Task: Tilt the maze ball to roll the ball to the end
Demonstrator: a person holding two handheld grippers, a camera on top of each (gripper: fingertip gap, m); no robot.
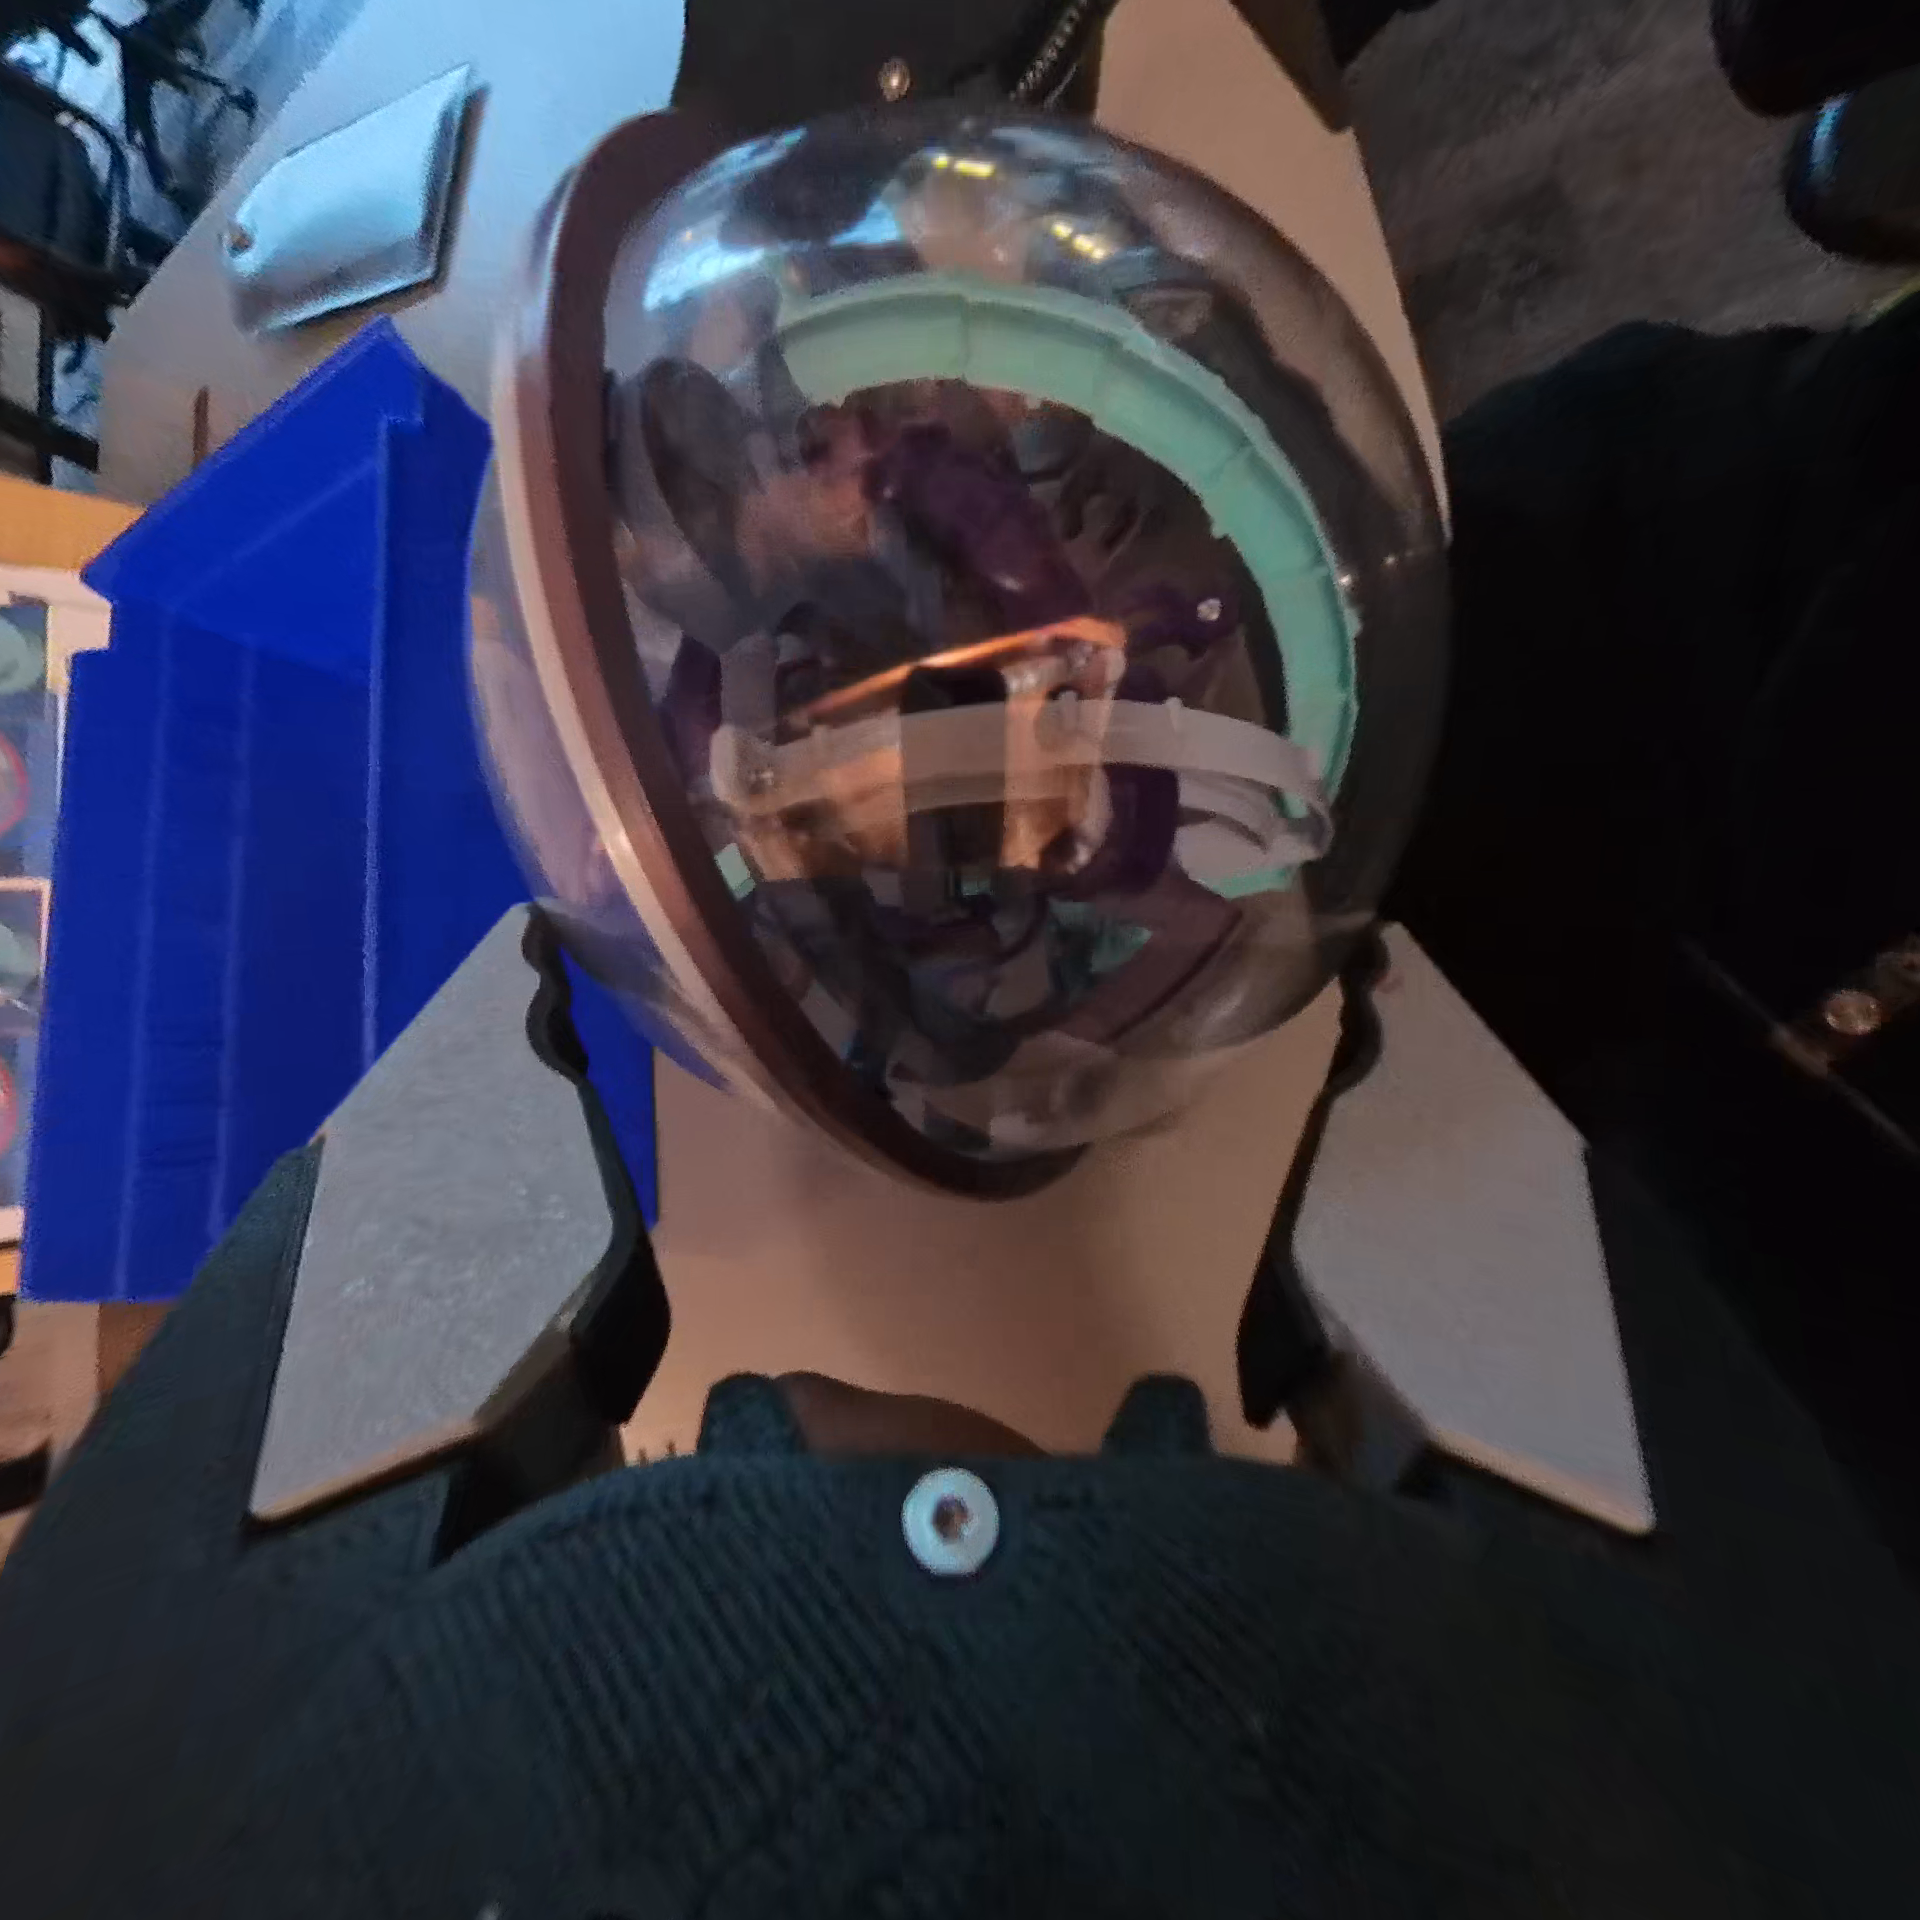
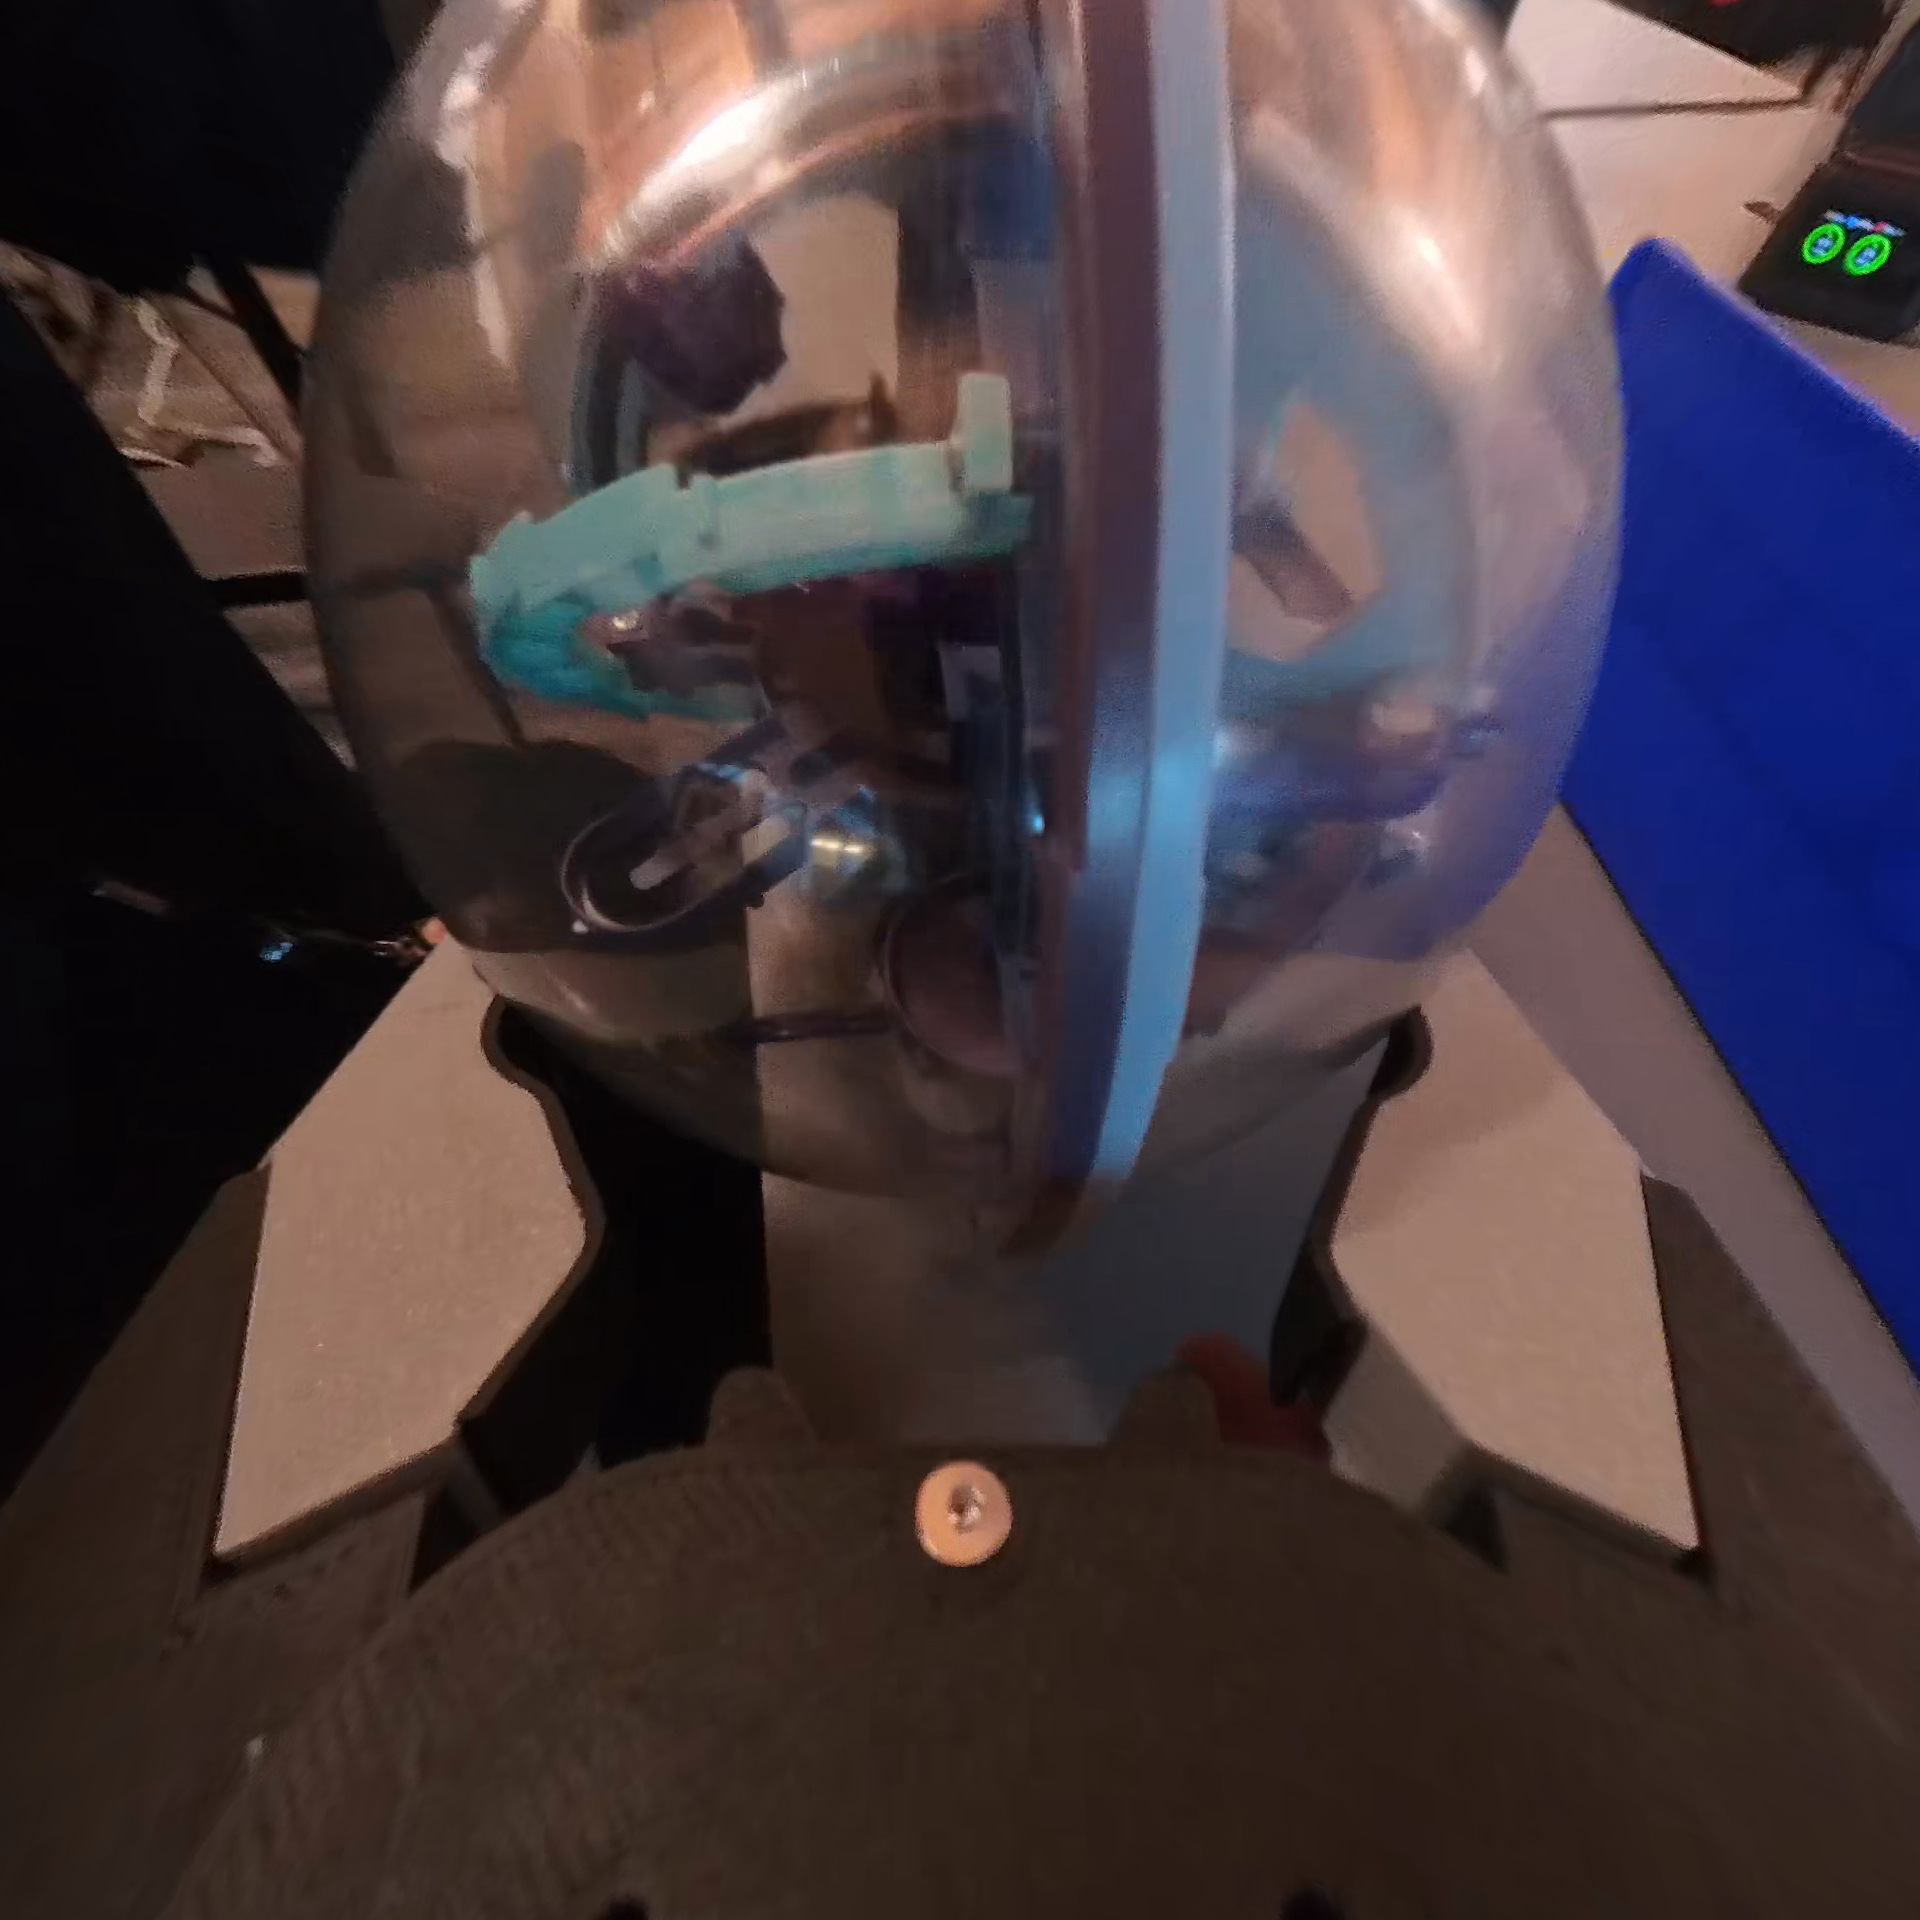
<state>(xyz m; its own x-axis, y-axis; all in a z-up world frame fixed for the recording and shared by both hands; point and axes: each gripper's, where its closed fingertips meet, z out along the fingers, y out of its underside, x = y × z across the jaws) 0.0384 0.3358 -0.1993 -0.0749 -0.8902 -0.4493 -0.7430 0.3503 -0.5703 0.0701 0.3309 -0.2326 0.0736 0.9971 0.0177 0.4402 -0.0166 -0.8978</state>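
Observation:
The maze ball [image 1: 966, 644] is a clear sphere with a dark seam ring, a mint-green track and purple and white tracks inside. It fills the left wrist view, held above the table. My left gripper [image 1: 954, 940] is shut on its lower part, one finger on each side. In the right wrist view the maze ball [image 2: 831, 582] shows its seam nearly upright, and my right gripper [image 2: 956, 1029] is shut on it the same way. A small shiny ball [image 2: 852, 847] seems to sit low inside, below the green track [image 2: 727, 520]. The view is blurred.
A blue plastic bin [image 1: 260, 831] stands close on the left of the sphere, and shows on the right in the right wrist view [image 2: 1766, 623]. A silvery pouch [image 1: 332, 218] lies beyond it. A small device with green lights [image 2: 1844, 249] sits at the far right. Dark clothing [image 1: 1662, 727] is at the right.

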